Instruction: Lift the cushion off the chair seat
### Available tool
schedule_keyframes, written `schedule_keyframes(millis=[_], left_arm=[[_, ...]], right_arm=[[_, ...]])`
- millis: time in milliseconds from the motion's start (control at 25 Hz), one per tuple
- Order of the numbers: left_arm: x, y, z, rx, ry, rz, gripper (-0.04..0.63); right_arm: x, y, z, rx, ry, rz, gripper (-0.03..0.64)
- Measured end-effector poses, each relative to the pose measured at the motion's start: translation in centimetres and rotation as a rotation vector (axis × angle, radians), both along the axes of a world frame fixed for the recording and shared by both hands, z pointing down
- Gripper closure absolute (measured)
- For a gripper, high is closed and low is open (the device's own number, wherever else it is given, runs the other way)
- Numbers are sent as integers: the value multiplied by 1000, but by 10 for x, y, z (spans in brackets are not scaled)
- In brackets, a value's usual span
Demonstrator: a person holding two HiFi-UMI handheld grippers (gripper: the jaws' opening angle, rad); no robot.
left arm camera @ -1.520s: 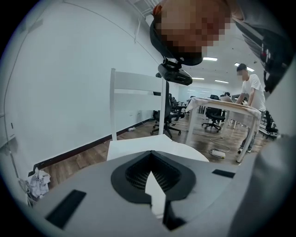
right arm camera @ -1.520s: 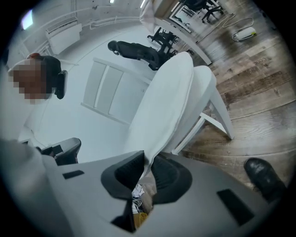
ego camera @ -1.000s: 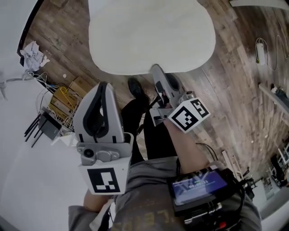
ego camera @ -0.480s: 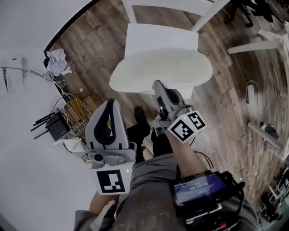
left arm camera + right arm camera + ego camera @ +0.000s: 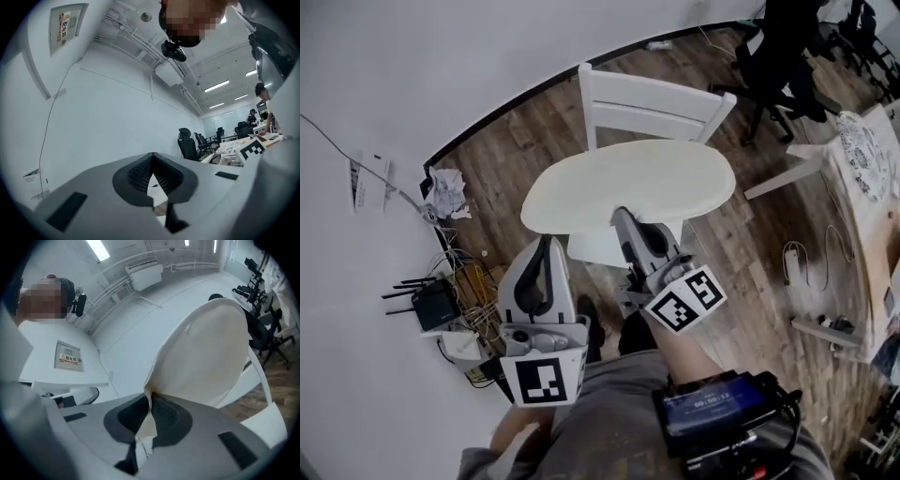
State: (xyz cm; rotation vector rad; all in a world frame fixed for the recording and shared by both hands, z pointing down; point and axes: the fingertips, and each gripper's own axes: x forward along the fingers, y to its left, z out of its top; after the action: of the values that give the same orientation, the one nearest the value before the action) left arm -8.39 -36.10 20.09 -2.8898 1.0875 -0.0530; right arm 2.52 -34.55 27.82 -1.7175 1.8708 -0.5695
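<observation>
A cream oval cushion (image 5: 628,183) hangs in the air above the white chair (image 5: 652,103), whose seat (image 5: 595,246) shows under its near edge. My right gripper (image 5: 622,214) is shut on that near edge. In the right gripper view the cushion (image 5: 206,352) rises from between the closed pads of the right gripper (image 5: 149,397), and a white chair rail (image 5: 262,380) lies behind it. My left gripper (image 5: 546,244) is beside the cushion's left end, apart from it. In its own view the left gripper (image 5: 152,157) points level at the wall, shut with nothing in it.
A router with tangled cables (image 5: 431,305) and crumpled paper (image 5: 445,192) lie on the wood floor by the left wall. A black office chair (image 5: 787,47) and a white table (image 5: 862,159) stand at the right. More cables (image 5: 797,258) trail on the floor.
Both grippers have risen. The cushion has come up with the right gripper, and the chair's back and seat now show below it.
</observation>
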Motion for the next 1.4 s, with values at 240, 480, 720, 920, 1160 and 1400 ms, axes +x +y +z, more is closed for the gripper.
schedule_keyframes(millis=[240, 480, 720, 920, 1160, 1400], left_arm=[[-5, -8, -69, 97, 78, -18, 589], [-6, -6, -126, 169, 153, -15, 589], [5, -4, -168, 256, 238, 16, 589], [11, -5, -170, 255, 243, 27, 589], [16, -6, -168, 278, 234, 18, 589], [16, -11, -162, 253, 210, 0, 589]], right_arm=[[1, -2, -115, 134, 137, -2, 586], [-9, 10, -200, 220, 293, 40, 584], [-11, 20, -247, 268, 483, 124, 581], [-12, 26, -252, 224, 614, 199, 581], [-17, 27, -244, 176, 723, 245, 580], [-23, 23, -238, 146, 736, 239, 580]])
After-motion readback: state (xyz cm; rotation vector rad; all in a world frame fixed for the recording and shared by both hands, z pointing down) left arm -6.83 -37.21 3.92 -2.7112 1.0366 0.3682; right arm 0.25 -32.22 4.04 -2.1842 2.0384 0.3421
